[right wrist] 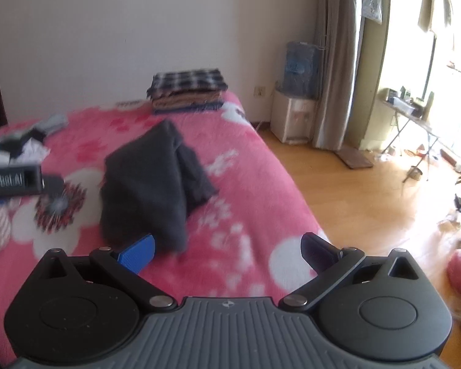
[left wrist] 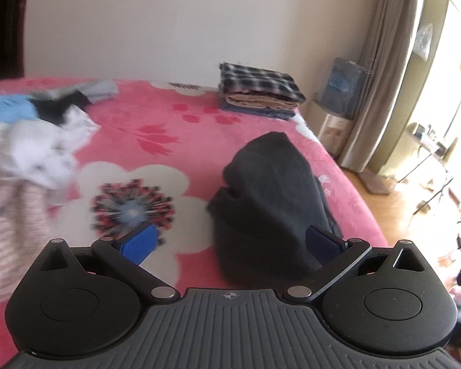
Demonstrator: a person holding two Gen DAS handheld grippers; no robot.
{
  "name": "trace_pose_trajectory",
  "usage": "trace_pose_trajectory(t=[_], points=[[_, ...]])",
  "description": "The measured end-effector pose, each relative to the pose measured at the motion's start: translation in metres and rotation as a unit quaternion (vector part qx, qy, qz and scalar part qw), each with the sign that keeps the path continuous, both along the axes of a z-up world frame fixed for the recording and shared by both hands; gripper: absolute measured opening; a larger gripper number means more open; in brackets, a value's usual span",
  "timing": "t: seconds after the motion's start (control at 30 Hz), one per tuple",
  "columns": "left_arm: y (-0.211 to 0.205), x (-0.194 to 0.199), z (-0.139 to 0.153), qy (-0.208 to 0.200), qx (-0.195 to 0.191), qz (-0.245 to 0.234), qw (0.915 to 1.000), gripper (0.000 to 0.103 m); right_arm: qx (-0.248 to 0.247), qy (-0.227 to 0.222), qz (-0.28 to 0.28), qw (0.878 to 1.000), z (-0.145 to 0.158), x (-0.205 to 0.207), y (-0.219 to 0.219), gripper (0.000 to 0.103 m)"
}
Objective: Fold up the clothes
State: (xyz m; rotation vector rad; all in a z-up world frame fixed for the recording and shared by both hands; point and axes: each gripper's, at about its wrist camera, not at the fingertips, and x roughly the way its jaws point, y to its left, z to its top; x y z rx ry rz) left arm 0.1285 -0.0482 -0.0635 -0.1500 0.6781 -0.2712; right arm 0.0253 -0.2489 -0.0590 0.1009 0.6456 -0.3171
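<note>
We hold both tools above a bed covered by a pink fleece blanket with white flower prints (left wrist: pixel 199 153). Our left tool (left wrist: pixel 230 243) has its blue-padded fingers (left wrist: pixel 139 241) spread wide and grips nothing; its right finger sits in front of a dark grey, loosely folded garment (left wrist: pixel 267 196) that lies bunched on the blanket near the bed's right edge. Our right tool (right wrist: pixel 227 250) is likewise spread wide and empty, hovering over the blanket with the same dark garment (right wrist: pixel 150 181) just beyond its left finger. In the right wrist view, the black body of the left tool shows at the left edge, over the blanket.

At the far corner of the bed, against the pale wall, rests a neat stack of folded clothes topped by a black-and-white checked piece (left wrist: pixel 258 92). To the left lies a blurred heap of unfolded clothes in white, light blue, black and grey (left wrist: pixel 37 135), with a pink-and-white striped cloth (left wrist: pixel 12 233) nearer us. Beyond the bed stand a water dispenser with a blue bottle (right wrist: pixel 298 98), beige curtains (right wrist: pixel 338 61) and a wooden floor (right wrist: pixel 368 203).
</note>
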Motion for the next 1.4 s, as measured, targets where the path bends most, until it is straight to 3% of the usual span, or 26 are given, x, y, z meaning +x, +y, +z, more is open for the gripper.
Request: trace_pose_trajectory(t=[0.2, 0.3, 0.43, 0.57, 0.6, 0.7, 0.77, 0.8, 0.83, 0.87, 0.97, 1.07, 1.2, 1.4], points=[[-0.024, 0.061, -0.052, 0.027, -0.022, -0.055, 0.9979, 0.103, 0.069, -0.026, 0.067, 0.995, -0.012, 0.096, -0.043, 0.103], [-0.024, 0.077, -0.079, 0.044, -0.036, -0.056, 0.9968, 0.102, 0.099, -0.023, 0.11, 0.989, -0.026, 0.161, -0.053, 0.103], [-0.02, 0.092, -0.095, 0.07, -0.076, -0.061, 0.9928, 0.101, 0.118, -0.006, 0.145, 0.982, -0.044, 0.23, -0.052, 0.103], [-0.018, 0.097, -0.098, 0.065, -0.087, -0.063, 0.9921, 0.089, 0.137, 0.021, 0.146, 0.98, -0.059, 0.281, -0.053, 0.1], [-0.018, 0.096, -0.097, 0.061, -0.091, -0.067, 0.9917, 0.081, 0.151, 0.03, 0.142, 0.978, -0.064, 0.29, -0.053, 0.099], [-0.017, 0.097, -0.097, 0.054, -0.1, -0.074, 0.9908, 0.07, 0.187, 0.062, 0.135, 0.971, -0.079, 0.314, -0.052, 0.085], [-0.016, 0.098, -0.097, 0.051, -0.103, -0.078, 0.9903, 0.062, 0.205, 0.08, 0.136, 0.966, -0.085, 0.323, -0.051, 0.07], [-0.015, 0.1, -0.097, 0.05, -0.105, -0.08, 0.99, 0.057, 0.209, 0.082, 0.136, 0.965, -0.086, 0.324, -0.05, 0.066], [-0.014, 0.102, -0.096, 0.049, -0.108, -0.082, 0.9896, 0.054, 0.21, 0.079, 0.137, 0.965, -0.085, 0.324, -0.049, 0.057], [-0.012, 0.101, -0.095, 0.048, -0.111, -0.084, 0.9891, 0.047, 0.21, 0.075, 0.139, 0.965, -0.083, 0.322, -0.048, 0.042], [-0.011, 0.096, -0.09, 0.038, -0.109, -0.096, 0.9886, 0.034, 0.21, 0.052, 0.145, 0.965, -0.07, 0.31, -0.047, 0.016], [-0.014, 0.086, -0.08, 0.015, -0.094, -0.122, 0.9879, 0.025, 0.212, 0.014, 0.145, 0.966, -0.049, 0.281, -0.05, 0.01], [-0.009, 0.066, -0.064, 0.004, -0.104, -0.161, 0.9815, 0.015, 0.214, -0.033, 0.138, 0.966, -0.017, 0.215, -0.058, 0.009], [0.01, 0.025, -0.033, 0.022, -0.118, -0.19, 0.9744, 0.014, 0.237, -0.053, 0.102, 0.965, 0.01, 0.087, -0.063, 0.009]])
